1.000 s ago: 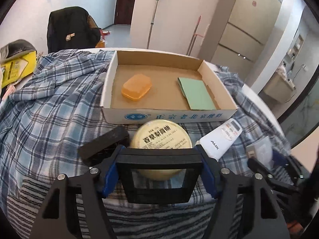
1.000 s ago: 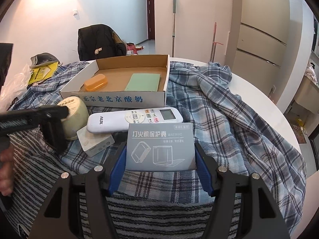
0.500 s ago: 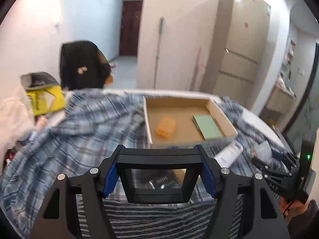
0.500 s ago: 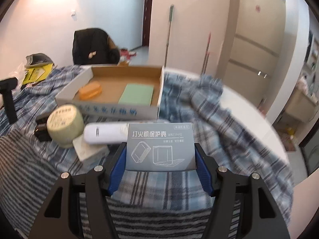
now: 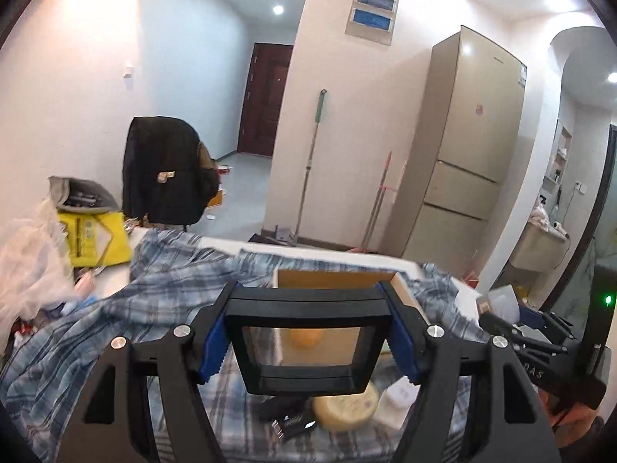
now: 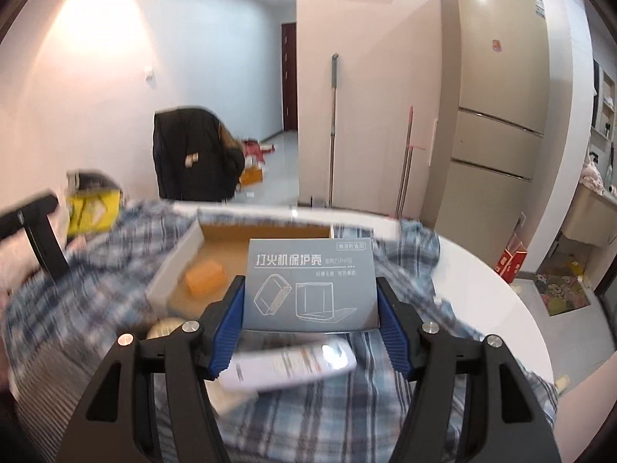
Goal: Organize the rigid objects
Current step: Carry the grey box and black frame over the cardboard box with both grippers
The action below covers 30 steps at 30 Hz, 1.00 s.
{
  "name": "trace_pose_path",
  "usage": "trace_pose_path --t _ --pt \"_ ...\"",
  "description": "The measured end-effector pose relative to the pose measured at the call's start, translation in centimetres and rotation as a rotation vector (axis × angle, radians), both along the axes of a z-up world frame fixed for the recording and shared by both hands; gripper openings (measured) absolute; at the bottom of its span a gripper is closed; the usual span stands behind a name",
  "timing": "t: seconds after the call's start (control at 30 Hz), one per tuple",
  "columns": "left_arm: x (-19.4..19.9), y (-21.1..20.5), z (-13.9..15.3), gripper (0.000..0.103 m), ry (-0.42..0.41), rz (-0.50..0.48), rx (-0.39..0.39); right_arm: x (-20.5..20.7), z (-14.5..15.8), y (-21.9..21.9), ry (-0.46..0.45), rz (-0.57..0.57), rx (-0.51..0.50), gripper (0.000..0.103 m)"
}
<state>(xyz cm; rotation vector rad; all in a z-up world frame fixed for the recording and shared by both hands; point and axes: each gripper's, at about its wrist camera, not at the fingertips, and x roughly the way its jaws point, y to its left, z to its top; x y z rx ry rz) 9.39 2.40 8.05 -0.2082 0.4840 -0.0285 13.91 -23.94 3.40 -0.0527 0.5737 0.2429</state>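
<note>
Right now my left gripper (image 5: pixel 306 341) pinches a black clear-windowed case (image 5: pixel 304 347), and my right gripper (image 6: pixel 310 308) clamps a grey box (image 6: pixel 310 283), both lifted above the cloth-covered table (image 6: pixel 482 270). I judge this the carry step; next each load must cross the cardboard tray's (image 6: pixel 175 260) near wall and settle on bare floor beside the orange block (image 6: pixel 204 276). Only the left view shows the round yellow tin (image 5: pixel 345 405) clearly; only the right shows the white remote (image 6: pixel 289 364) near the table's front edge.

We hold a clear black-framed case (image 5: pixel 306 341) and a grey printed box (image 6: pixel 310 283) above the cardboard tray (image 6: pixel 177 266).
</note>
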Motion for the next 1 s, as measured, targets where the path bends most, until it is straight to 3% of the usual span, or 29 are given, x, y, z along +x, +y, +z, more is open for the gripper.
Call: trace_pose_path --t 0.2,0.3,0.47,0.73,1.0 --pt "3.9 -1.2 0.8 0.072 -0.021 0.017 0.031 3.5 2.4 1.0 -0.001 -0.033 0.078 0.063" --pt "6.8 -1.3 -0.6 0.072 0.033 -0.026 0.005 5.5 1.9 1.8 0.027 -0.035 0.081 0.063" --pt "10.6 -2.0 -4.6 0.072 0.159 -0.156 0.015 8.7 -1.7 3.5 0.099 -0.019 0.076 0.063" --pt "13.1 -2.4 -10.4 0.072 0.28 -0.168 0.043 11.8 -9.1 3.8 0.238 -0.016 0.034 0.063" --pt "14.2 -2.6 -12.7 0.072 0.334 -0.172 0.024 12.5 -11.3 3.9 0.274 0.029 0.0 0.065"
